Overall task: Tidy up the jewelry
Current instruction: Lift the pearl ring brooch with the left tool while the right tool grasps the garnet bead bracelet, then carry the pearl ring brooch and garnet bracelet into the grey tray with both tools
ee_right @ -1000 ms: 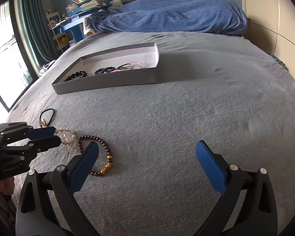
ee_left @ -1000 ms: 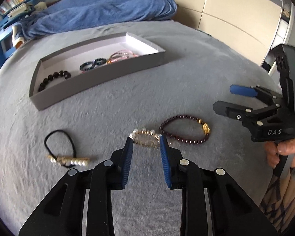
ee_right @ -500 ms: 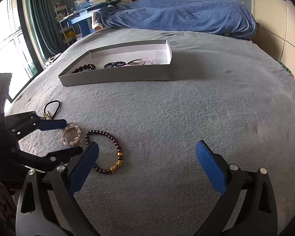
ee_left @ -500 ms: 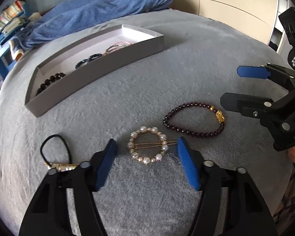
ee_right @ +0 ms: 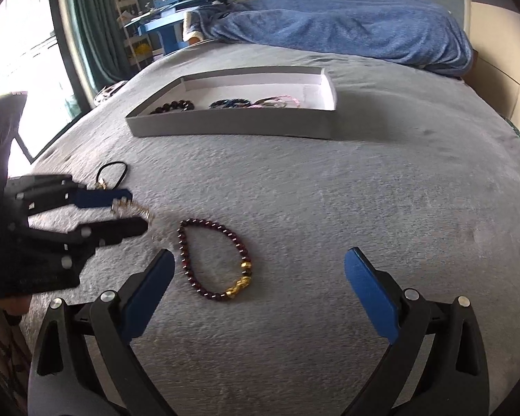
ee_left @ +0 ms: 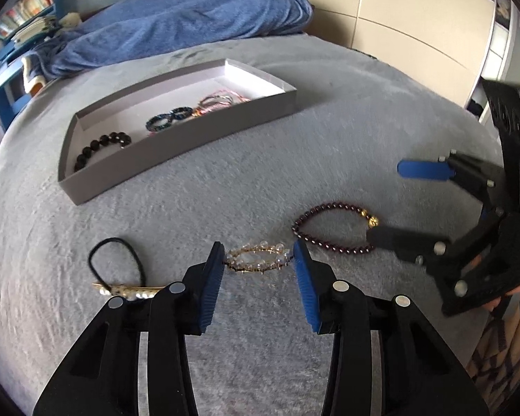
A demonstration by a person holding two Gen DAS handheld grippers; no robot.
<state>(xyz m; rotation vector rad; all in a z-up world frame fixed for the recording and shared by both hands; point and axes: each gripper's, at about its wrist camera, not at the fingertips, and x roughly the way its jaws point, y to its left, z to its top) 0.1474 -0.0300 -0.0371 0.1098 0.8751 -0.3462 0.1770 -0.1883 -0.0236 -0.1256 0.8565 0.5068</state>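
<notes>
A round gold-and-pearl hair clip [ee_left: 258,260] sits between the blue pads of my left gripper [ee_left: 259,263], which is shut on it; in the right wrist view [ee_right: 131,208] it looks lifted just off the bed. A dark red bead bracelet [ee_left: 332,227] with a gold charm lies right of it, in front of my open, empty right gripper [ee_right: 260,277]. A black hair tie with a pearl bar [ee_left: 121,277] lies to the left. The grey tray [ee_left: 176,145] behind holds a black bead bracelet [ee_left: 100,144], a blue one [ee_left: 166,119] and pink ones [ee_left: 218,98].
Everything lies on a grey bedspread [ee_right: 364,180]. A blue blanket [ee_left: 176,24] is heaped at the bed's far end. A blue desk with books [ee_right: 176,10] and a window stand to the left, and cream wardrobe panels [ee_left: 398,27] to the right.
My left gripper, open around the pearl clip half a second ago, has closed on it and tilted it up. My right gripper has moved in closer to the red bracelet.
</notes>
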